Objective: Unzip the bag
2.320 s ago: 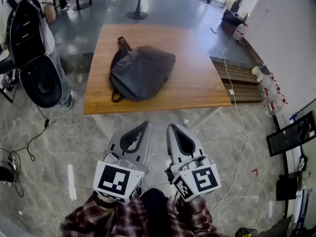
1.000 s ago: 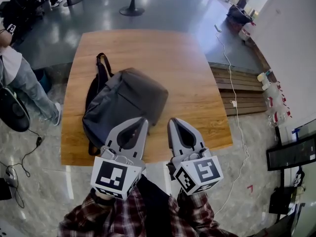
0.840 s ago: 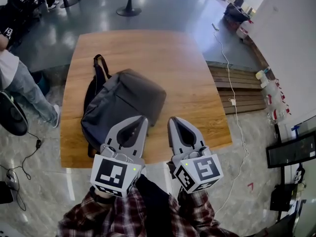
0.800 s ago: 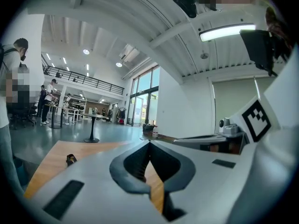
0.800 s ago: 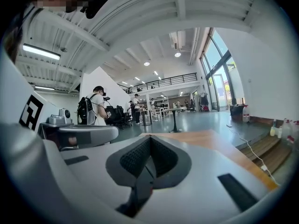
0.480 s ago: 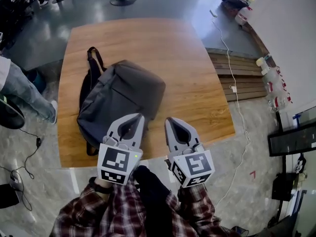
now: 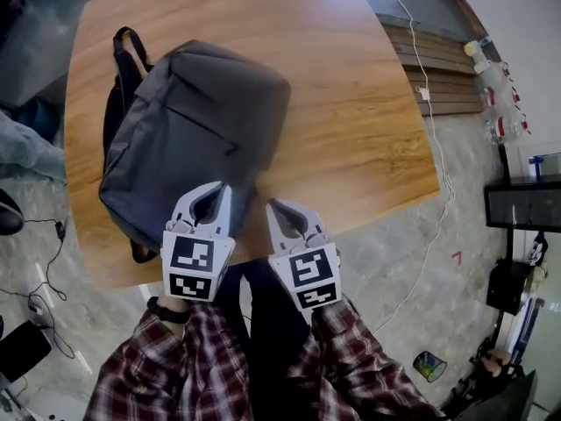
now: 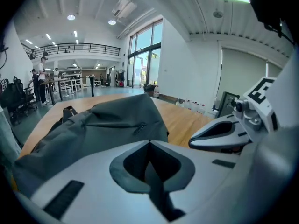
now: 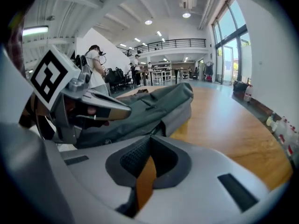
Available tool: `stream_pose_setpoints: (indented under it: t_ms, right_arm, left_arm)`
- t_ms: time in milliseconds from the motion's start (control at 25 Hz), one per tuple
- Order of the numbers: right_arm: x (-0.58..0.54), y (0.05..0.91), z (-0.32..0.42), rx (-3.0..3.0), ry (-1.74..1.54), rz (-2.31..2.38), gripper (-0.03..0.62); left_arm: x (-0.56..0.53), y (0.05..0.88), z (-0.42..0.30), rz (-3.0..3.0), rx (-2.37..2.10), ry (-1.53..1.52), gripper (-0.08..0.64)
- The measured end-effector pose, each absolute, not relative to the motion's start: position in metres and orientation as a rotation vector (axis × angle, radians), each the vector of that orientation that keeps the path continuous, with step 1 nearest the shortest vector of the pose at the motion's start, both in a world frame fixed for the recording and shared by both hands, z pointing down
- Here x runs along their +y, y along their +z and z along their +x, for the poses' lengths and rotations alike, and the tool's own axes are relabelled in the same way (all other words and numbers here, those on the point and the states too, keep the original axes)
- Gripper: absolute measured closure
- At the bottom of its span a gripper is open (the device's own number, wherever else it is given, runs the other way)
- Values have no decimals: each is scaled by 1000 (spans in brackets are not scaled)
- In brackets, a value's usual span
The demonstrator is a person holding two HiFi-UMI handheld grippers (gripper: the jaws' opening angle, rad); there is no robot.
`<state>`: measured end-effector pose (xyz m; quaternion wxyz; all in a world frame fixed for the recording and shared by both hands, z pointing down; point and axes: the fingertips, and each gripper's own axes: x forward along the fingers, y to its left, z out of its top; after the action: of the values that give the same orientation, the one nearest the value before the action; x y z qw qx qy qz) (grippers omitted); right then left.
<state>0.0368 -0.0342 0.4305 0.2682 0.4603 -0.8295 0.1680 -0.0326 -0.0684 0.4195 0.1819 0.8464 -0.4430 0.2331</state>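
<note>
A dark grey backpack (image 7: pixel 193 134) lies flat on the wooden table (image 7: pixel 351 121), with its black straps (image 7: pixel 118 64) at the far left. My left gripper (image 7: pixel 224 186) is shut and empty, its tip over the bag's near edge. My right gripper (image 7: pixel 271 204) is also shut and empty, beside it over the table's near edge, just right of the bag. In the left gripper view the backpack (image 8: pixel 107 122) lies just ahead, with a small zip pull (image 8: pixel 138 127) on its front panel. The right gripper view has the backpack (image 9: pixel 159 104) ahead and to the left.
A white cable (image 7: pixel 431 103) runs over the floor right of the table, next to a low wooden platform (image 7: pixel 434 64) and some bottles (image 7: pixel 493 82). People (image 9: pixel 96 64) stand far off behind the table. The table's near edge (image 7: pixel 263 248) lies under my grippers.
The view has closed in on the table and bag. Both grippers, still shut, have come from in front of the table to its near edge, the left one reaching the bag.
</note>
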Motion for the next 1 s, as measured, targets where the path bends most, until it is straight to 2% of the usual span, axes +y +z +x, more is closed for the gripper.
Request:
stream_pose_setpoints:
  t_ms: [240,760,1000]
  right_arm:
    - [-38,482,25,-2125,373,1093,580]
    - [-40,505,14,-2000,85,867,532]
    - [-57,489,24,-2023,86,1048,538]
  left_arm:
    - [-68,450,-41,2307,-1235,634,552]
    - [-66,459,-38,2280,-1186,630,552]
    - [-65,462,-38,2272,-1172,635,552]
